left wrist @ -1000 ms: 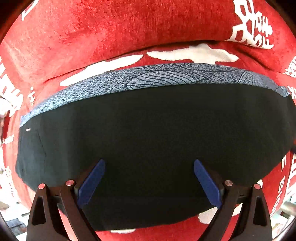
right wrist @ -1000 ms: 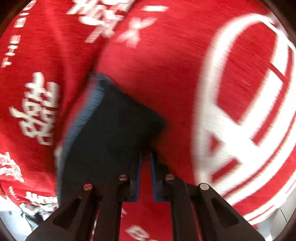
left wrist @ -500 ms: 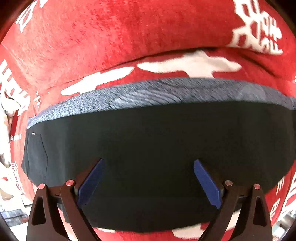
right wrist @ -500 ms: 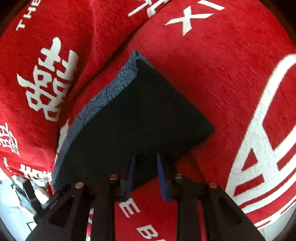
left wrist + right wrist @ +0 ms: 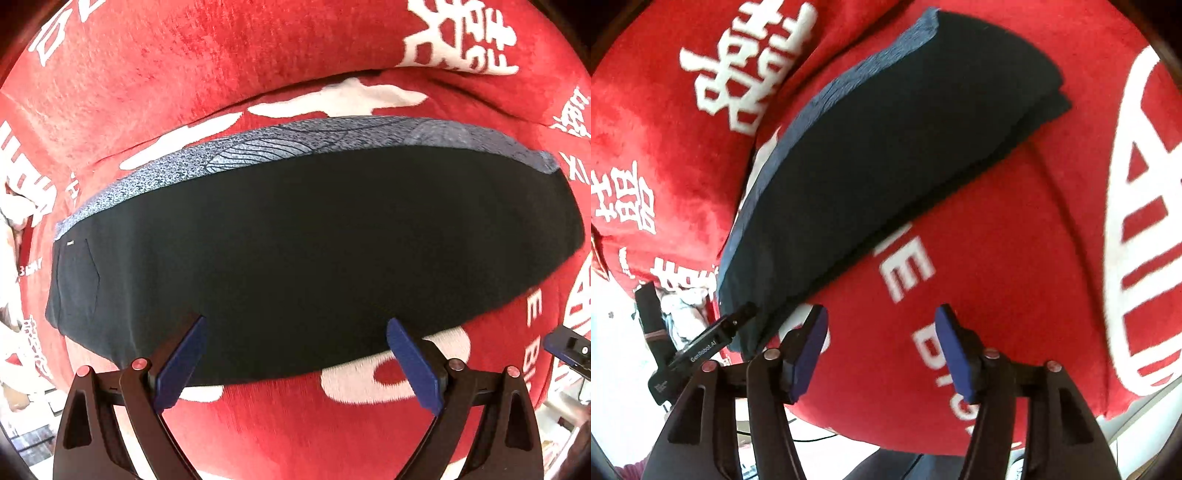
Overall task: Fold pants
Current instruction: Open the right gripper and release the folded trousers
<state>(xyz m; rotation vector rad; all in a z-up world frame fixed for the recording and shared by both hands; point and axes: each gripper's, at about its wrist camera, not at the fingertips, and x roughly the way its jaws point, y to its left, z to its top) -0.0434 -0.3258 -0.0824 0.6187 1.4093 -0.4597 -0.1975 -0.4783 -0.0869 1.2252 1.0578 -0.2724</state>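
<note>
The dark pants lie folded into a long flat band on the red cover, with a blue-grey patterned layer showing along the far edge. My left gripper hangs open above the near edge of the pants, nothing between its blue pads. In the right wrist view the folded pants run diagonally from lower left to upper right. My right gripper is above the red cover beside the pants' near edge; its jaws are opening and hold nothing. The right gripper's tip shows at the left view's right edge.
A red plush cover with white characters and letters spreads over the cushioned surface, with a raised fold behind the pants. The left gripper's black body shows at the right view's lower left. White clutter lies past the cover's edge.
My right gripper let go of the pants' end, opened and drew back and up. The left gripper pulled back and rose a little, so more of the pants shows.
</note>
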